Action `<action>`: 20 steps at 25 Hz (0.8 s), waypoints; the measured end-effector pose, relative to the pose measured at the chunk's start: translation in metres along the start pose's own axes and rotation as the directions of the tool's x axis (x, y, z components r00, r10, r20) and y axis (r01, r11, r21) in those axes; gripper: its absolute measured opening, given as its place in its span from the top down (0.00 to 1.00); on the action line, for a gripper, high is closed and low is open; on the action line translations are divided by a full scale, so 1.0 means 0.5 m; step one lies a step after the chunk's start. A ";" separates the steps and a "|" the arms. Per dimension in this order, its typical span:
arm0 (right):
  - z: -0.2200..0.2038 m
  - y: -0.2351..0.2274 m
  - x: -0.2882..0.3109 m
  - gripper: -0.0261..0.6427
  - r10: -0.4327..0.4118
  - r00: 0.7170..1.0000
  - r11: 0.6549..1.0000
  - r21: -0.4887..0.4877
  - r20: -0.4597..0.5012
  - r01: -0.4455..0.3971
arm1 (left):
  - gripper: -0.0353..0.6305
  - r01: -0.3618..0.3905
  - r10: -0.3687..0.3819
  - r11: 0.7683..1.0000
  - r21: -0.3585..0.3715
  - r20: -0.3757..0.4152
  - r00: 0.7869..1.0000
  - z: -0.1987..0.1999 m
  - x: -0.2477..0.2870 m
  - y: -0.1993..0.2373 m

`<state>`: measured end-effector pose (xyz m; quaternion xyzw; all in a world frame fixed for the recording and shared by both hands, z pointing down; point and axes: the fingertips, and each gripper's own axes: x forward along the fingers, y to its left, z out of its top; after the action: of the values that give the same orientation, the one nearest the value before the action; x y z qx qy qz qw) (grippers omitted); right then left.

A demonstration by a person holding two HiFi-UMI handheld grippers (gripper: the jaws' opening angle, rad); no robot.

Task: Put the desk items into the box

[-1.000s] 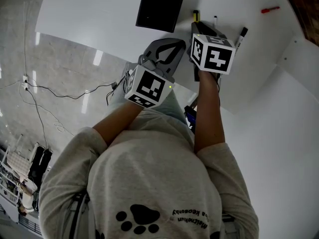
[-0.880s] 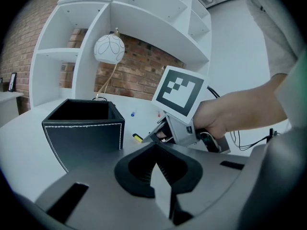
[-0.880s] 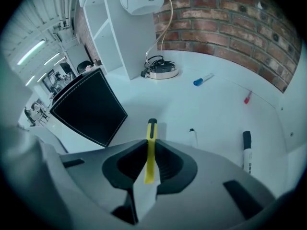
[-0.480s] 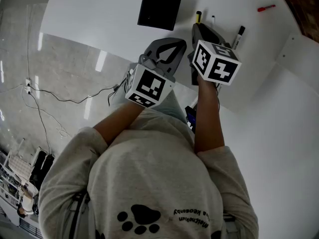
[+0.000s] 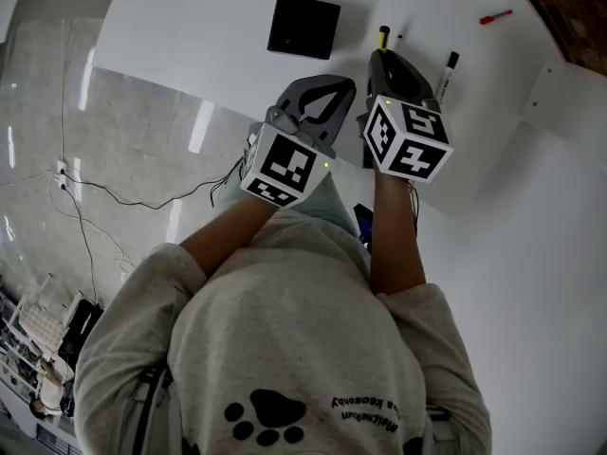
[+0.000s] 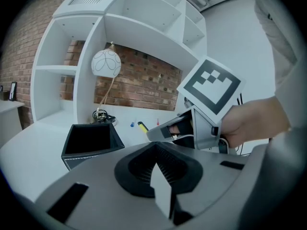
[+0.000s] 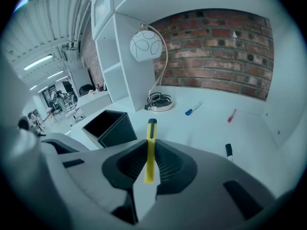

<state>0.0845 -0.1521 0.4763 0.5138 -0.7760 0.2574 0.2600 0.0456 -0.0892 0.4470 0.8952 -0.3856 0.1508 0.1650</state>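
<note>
With the right gripper [image 7: 149, 169] clamped on the yellow pen [image 7: 150, 150] - held above the desk [image 7: 206, 128], by the look of it - carry it over the open black box [image 7: 108, 126], tip it nose-down and let go low, with the left gripper [image 6: 162, 186] - jaws together, empty - held aside.

**Yellow pen gripped, box open on the desk**

The yellow pen [image 7: 150, 152], black at its far end, is clamped between the jaws of the right gripper [image 7: 147, 178] and sticks out forward. The black square box [image 7: 108, 126] stands upright and open, to its left. A black marker [image 7: 229, 151], a red pen [image 7: 231, 115] and a blue pen [image 7: 194, 109] lie well apart on the white desk.
</note>
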 end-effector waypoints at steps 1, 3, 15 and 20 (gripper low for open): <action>0.003 0.000 -0.006 0.87 -0.003 1.000 1.000 0.000 0.014 0.003 | 0.94 -0.002 0.002 1.000 0.003 0.005 1.000 0.004 -0.002 -0.001; 0.010 0.000 -0.019 0.87 -0.008 0.999 1.000 0.002 0.046 0.008 | 0.94 -0.005 0.005 1.000 0.008 0.007 1.000 0.011 -0.007 -0.004; 0.069 0.010 -0.090 0.87 -0.021 0.973 0.998 -0.045 0.232 0.032 | 0.94 -0.056 0.054 0.998 0.025 0.067 0.996 0.065 -0.039 -0.009; 0.090 0.021 -0.106 0.87 -0.014 0.951 0.997 -0.064 0.309 0.035 | 0.94 -0.086 0.084 0.996 0.021 0.082 0.993 0.078 -0.053 0.006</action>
<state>0.0860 -0.1435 0.4066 0.5479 -0.8091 0.1440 0.1564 0.0317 -0.0901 0.4017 0.8852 -0.4279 0.1259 0.1319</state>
